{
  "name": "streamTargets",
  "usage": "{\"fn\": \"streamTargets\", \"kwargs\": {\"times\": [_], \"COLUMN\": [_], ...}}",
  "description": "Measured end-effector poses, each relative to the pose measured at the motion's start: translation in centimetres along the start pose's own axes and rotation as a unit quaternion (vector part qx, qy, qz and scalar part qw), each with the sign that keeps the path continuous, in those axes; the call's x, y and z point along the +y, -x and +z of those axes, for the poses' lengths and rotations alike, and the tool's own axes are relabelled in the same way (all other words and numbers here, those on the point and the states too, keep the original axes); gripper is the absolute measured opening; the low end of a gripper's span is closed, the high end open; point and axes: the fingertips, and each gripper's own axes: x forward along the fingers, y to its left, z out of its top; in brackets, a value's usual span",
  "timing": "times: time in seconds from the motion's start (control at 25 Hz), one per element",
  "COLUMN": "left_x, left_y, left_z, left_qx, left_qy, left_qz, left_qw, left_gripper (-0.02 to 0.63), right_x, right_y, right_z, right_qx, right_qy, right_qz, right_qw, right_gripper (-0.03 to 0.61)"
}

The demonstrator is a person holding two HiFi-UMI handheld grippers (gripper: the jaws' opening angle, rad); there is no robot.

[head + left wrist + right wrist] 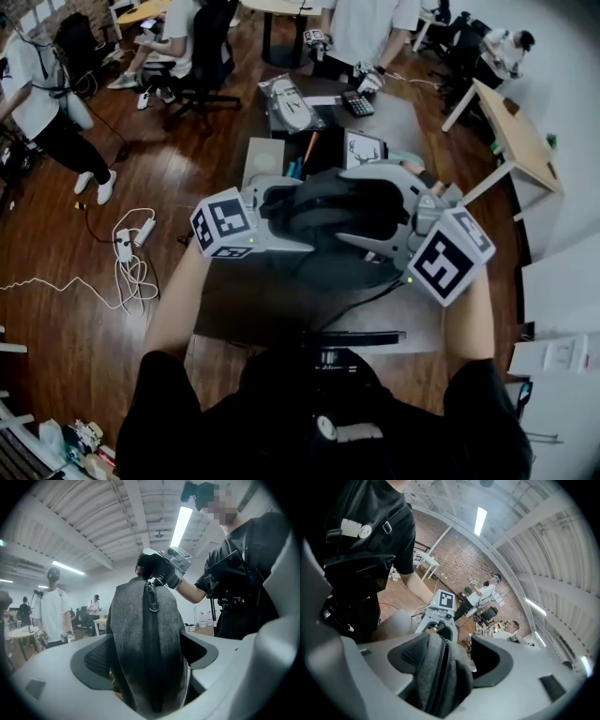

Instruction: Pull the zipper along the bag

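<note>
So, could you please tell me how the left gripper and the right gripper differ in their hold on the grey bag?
The left gripper has its jaws wide, with a gap beside the grey bag. The right gripper has them narrower and seems to pinch the fabric into folds. The zipper pull hangs at the right gripper's end, far from the left gripper. Both have the bag between their jaws.
</note>
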Motion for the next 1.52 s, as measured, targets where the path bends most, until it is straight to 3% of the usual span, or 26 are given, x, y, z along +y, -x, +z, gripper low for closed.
{"fn": "streamTargets", "kwargs": {"times": [0.16, 0.24, 0.36, 0.44, 0.52, 0.68, 0.76, 0.84, 0.88, 0.96, 1.04, 1.2, 1.32, 1.52], "left_x": [-0.7, -1.2, -1.0, -0.9, -1.2, -1.9, -2.0, -2.0, -2.0, -2.3, -2.9, -3.6, -3.6, -3.6], "left_y": [-1.1, -1.3, -1.8, -2.5, -3.2, -4.5, -4.8, -5.1, -5.2, -5.5, -5.7, -6.2, -6.2, -5.7], "left_z": [0.6, 0.8, 1.1, 1.4, 2.0, 2.9, 3.1, 3.2, 3.3, 3.6, 3.7, 3.8, 3.6, 3.4], "left_qx": [-0.032, -0.041, -0.037, -0.019, 0.004, 0.041, 0.065, 0.082, 0.090, 0.099, 0.107, 0.125, 0.128, 0.116], "left_qy": [-0.002, 0.002, 0.006, 0.018, 0.026, 0.035, 0.034, 0.030, 0.027, 0.018, 0.007, -0.011, -0.014, -0.012], "left_qz": [-0.071, -0.091, -0.078, -0.071, -0.067, -0.057, -0.051, -0.051, -0.051, -0.055, -0.057, -0.051, -0.051, -0.053], "left_qw": [0.9969, 0.9950, 0.9963, 0.9971, 0.9974, 0.9969, 0.9960, 0.9948, 0.9943, 0.9934, 0.9926, 0.9907, 0.9904, 0.9918], "left_gripper": [0.445, 0.401, 0.281, 0.242, 0.219, 0.198, 0.195, 0.190, 0.187, 0.186, 0.186, 0.184, 0.184, 0.184], "right_x": [0.0, -0.1, -0.9, -1.8, -2.0, 0.3, 1.1, 2.0, 2.3, 2.4, 2.7, 3.5, 3.7, 3.5], "right_y": [0.3, 0.5, 0.8, 0.8, 0.4, -1.1, -1.2, -1.2, -1.1, -0.8, -0.5, -0.8, -0.8, -0.5], "right_z": [-0.2, -0.2, -0.2, 0.2, 0.4, -0.5, -0.9, -1.3, -1.4, -1.4, -1.5, -2.1, -2.1, -1.1], "right_qx": [-0.006, -0.009, -0.014, -0.020, -0.007, 0.063, 0.082, 0.098, 0.106, 0.113, 0.123, 0.165, 0.174, 0.146], "right_qy": [-0.002, -0.006, -0.006, -0.003, 0.003, 0.046, 0.043, 0.042, 0.049, 0.052, 0.021, -0.030, -0.031, -0.009], "right_qz": [0.004, 0.003, -0.014, -0.039, -0.049, -0.004, 0.022, 0.059, 0.073, 0.093, 0.125, 0.192, 0.206, 0.188], "right_qw": [1.000, 1.000, 1.000, 0.999, 0.999, 0.997, 0.995, 0.992, 0.990, 0.988, 0.984, 0.967, 0.962, 0.971], "right_gripper": [0.324, 0.324, 0.324, 0.320, 0.278, 0.290, 0.248, 0.135, 0.108, 0.129, 0.132, 0.130, 0.113, 0.060]}}
